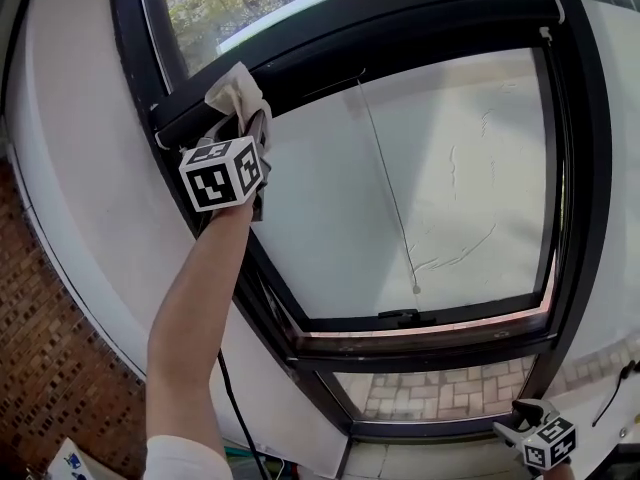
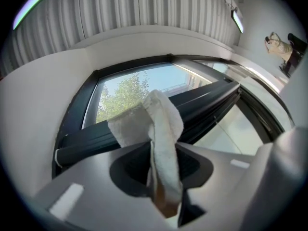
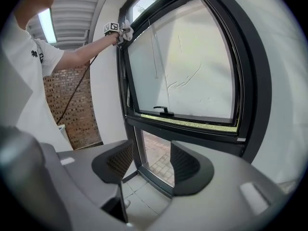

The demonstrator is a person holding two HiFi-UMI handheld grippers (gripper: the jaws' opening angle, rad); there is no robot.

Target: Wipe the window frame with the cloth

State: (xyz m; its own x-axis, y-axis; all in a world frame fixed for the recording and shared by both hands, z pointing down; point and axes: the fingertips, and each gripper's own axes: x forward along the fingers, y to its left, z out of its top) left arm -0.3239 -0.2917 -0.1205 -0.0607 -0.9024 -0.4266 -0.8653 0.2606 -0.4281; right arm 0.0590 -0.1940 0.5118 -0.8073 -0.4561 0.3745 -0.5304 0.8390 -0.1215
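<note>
Overhead, our left gripper (image 1: 245, 124) clamps white cloth (image 1: 236, 90) at window frame's (image 1: 588, 168) upper left corner; right gripper (image 1: 527, 420) low, jaws apart.

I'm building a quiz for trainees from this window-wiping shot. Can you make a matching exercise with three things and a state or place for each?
Things:
1. cloth
2. right gripper
3. window handle

States or places:
A. open and empty, held low
B. black, on the sash's bottom rail
C. white, clamped in the left gripper

Pairs: 1-C, 2-A, 3-B
</note>
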